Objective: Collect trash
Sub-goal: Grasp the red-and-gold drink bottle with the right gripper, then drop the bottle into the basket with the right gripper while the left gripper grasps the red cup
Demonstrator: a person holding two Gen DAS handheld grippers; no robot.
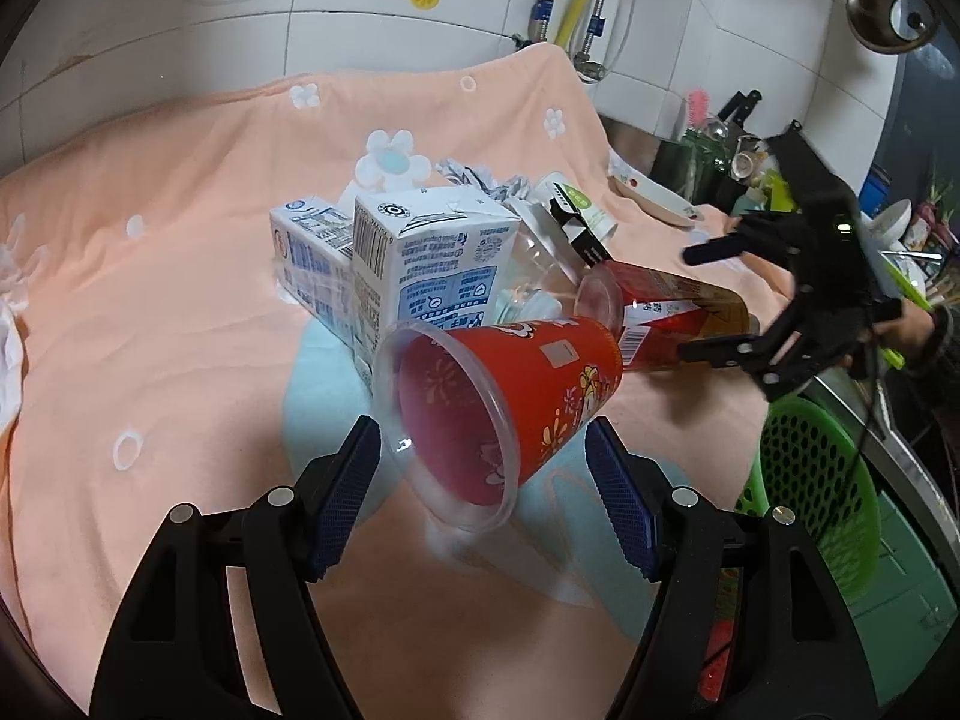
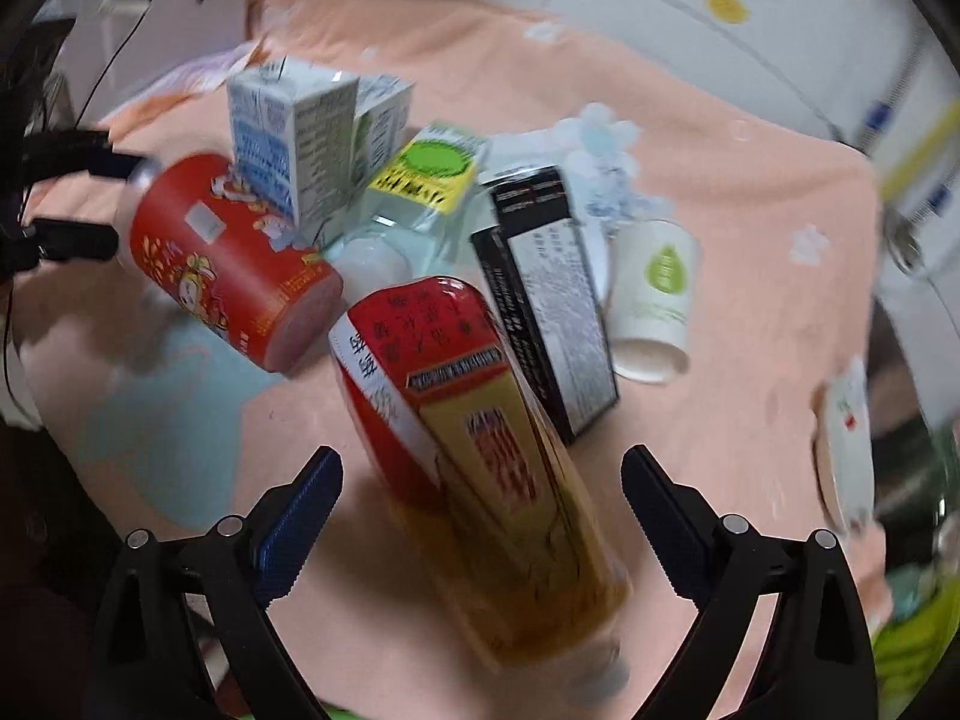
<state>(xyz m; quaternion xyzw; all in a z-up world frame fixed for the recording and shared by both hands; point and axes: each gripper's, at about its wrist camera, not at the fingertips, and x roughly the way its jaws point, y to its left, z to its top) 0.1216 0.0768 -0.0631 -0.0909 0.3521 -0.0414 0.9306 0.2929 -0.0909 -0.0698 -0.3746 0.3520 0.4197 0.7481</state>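
Observation:
A red printed plastic cup (image 1: pixel 510 396) lies on its side on the peach cloth, mouth toward me. My left gripper (image 1: pixel 486 468) is open, its blue pads on either side of the cup's rim; I see no squeeze. A red and gold bottle (image 2: pixel 480 432) lies beside it, and my right gripper (image 2: pixel 480 492) stands open astride its lower part without touching it. Behind are two white and blue milk cartons (image 1: pixel 396 264), a black box (image 2: pixel 546 294), a white paper cup (image 2: pixel 654 294), a yellow-green carton (image 2: pixel 432 168) and a clear plastic cup (image 1: pixel 540 264).
A green perforated basket (image 1: pixel 810 468) stands off the cloth's right edge. A white dish (image 1: pixel 654 198) lies at the far right of the cloth, with a cluttered sink area behind it. Tiled wall runs along the back. A person's hand (image 1: pixel 912 330) holds the right gripper.

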